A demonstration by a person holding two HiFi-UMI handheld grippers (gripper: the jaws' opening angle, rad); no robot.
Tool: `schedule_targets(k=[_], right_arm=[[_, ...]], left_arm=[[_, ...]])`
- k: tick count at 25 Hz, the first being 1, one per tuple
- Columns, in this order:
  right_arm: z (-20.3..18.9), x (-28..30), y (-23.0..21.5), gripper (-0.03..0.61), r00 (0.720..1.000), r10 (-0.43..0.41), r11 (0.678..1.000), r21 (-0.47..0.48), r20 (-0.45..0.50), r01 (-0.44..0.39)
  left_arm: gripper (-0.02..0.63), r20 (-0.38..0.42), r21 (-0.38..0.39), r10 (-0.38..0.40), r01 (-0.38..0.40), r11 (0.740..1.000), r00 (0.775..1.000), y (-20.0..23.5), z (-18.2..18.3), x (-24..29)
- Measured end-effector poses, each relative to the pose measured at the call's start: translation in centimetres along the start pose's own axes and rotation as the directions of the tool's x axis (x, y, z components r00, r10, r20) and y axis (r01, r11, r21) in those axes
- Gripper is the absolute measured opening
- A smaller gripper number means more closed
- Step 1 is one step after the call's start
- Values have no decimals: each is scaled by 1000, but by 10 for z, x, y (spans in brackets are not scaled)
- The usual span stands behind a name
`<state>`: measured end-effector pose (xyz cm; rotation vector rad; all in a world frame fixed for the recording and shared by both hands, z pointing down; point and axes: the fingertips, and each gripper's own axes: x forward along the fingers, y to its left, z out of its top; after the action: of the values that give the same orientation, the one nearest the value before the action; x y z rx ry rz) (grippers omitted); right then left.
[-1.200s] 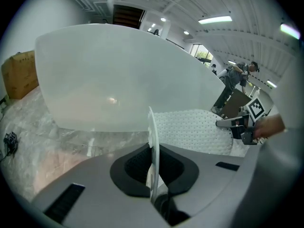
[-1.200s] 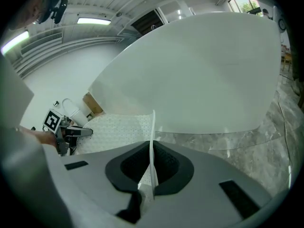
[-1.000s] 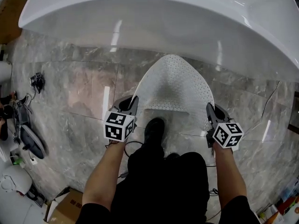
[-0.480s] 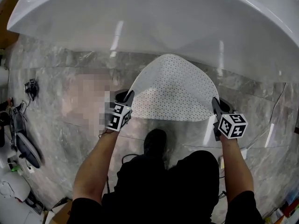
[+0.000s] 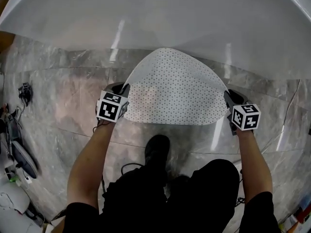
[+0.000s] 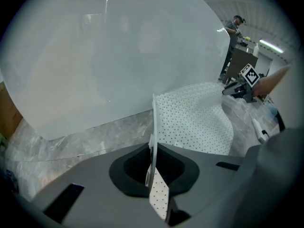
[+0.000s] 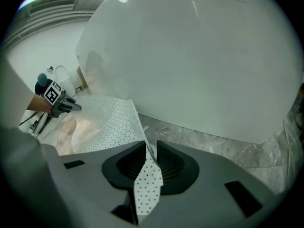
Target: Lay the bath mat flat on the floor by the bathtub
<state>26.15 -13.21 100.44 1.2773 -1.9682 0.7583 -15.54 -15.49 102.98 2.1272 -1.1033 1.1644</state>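
White dotted mat [image 5: 175,89] slung between my two grippers, just in front of the glossy tub [image 5: 155,23].
Both forearms reach forward, angled down. Left gripper [image 5: 124,90] is clamped tight on the left corner. Right gripper [image 5: 228,96] jaws have just been opening and stand slightly apart, with the corner between them. Mat is thin and domed over the grey marble floor [image 5: 73,96].

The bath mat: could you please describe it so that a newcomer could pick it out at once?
Start at the white bathtub across the top of the head view, then drop to the grey marble floor beside it. The bath mat, ahead of a black shoe, is the only white sheet peppered with dark dots.
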Motion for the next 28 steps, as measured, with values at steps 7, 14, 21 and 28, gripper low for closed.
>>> schedule_targets(k=[7,14,21,28], right_arm=[[-34,5,-11,95,994,-22,999,-32,-103,19],[-95,16,34,103,958,79,954,-259,-277,-153],[-161,20,108,184,856,203,773,-459,-475,-438],[-202,29,106,247,850,108,638,-619,-516,-457]], left_arm=[[97,0,-4,77,-77,997,997,19,3,8],[190,9,46,108,-108,993,994,12,-26,-9],[204,-72,67,15,-11,998,997,-17,-71,-9],[232,-253,177,-188,237,955,949,-106,-113,16]])
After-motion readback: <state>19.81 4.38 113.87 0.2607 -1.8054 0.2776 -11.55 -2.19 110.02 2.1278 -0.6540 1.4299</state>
